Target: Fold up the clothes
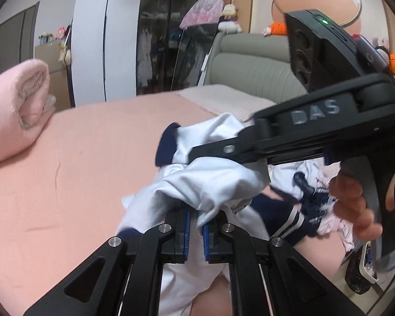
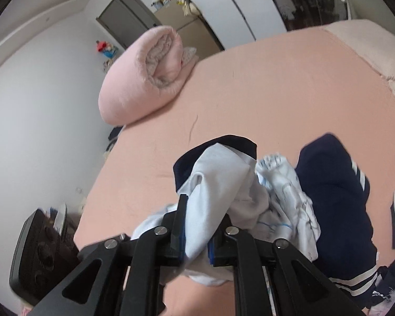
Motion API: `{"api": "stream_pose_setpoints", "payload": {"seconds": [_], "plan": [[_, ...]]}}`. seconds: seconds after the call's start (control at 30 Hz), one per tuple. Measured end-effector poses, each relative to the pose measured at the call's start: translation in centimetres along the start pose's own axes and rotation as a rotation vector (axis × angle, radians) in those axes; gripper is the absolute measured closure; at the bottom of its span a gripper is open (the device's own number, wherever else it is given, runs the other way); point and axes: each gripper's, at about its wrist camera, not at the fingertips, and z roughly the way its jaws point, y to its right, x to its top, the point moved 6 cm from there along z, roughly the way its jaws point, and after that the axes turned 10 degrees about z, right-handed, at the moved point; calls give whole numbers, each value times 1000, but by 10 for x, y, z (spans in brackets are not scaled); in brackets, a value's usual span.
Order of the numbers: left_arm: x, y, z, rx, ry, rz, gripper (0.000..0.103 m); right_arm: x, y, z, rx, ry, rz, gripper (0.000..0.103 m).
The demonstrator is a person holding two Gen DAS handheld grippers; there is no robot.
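White cloth with navy trim, a shirt (image 1: 213,184), is held bunched above the pink bed (image 1: 79,158) between two grippers. It is pinched by the left gripper (image 1: 196,230), whose blue pads are clenched on a fold, with more fabric hanging below the jaws. In the left wrist view the right gripper (image 1: 197,154) is seen from the side, reaching in from the right with a hand (image 1: 355,205) around its grip. In the right wrist view that gripper (image 2: 197,226) has a thick wad of the shirt (image 2: 223,184) clamped between its fingers. Navy trousers (image 2: 334,197) with white stripes are spread on the sheet just beside the shirt, among other crumpled clothes (image 1: 308,181). A rolled pink quilt (image 2: 144,73) lies at the far corner of the bed (image 2: 276,92)
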Motion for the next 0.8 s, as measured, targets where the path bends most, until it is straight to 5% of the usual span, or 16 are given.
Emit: {"api": "stream_pose_setpoints", "payload": {"seconds": [0.13, 0.47, 0.8], "plan": [[-13, -6, 7, 19, -31, -6, 97, -6, 20, 6, -72, -25, -28, 42], [-31, -14, 20, 21, -62, -36, 97, -24, 45, 21, -165, -55, -148, 28], [-60, -20, 31, 17, -185, -35, 96, -54, 44, 7, -388, 51, -575, 25]]}}
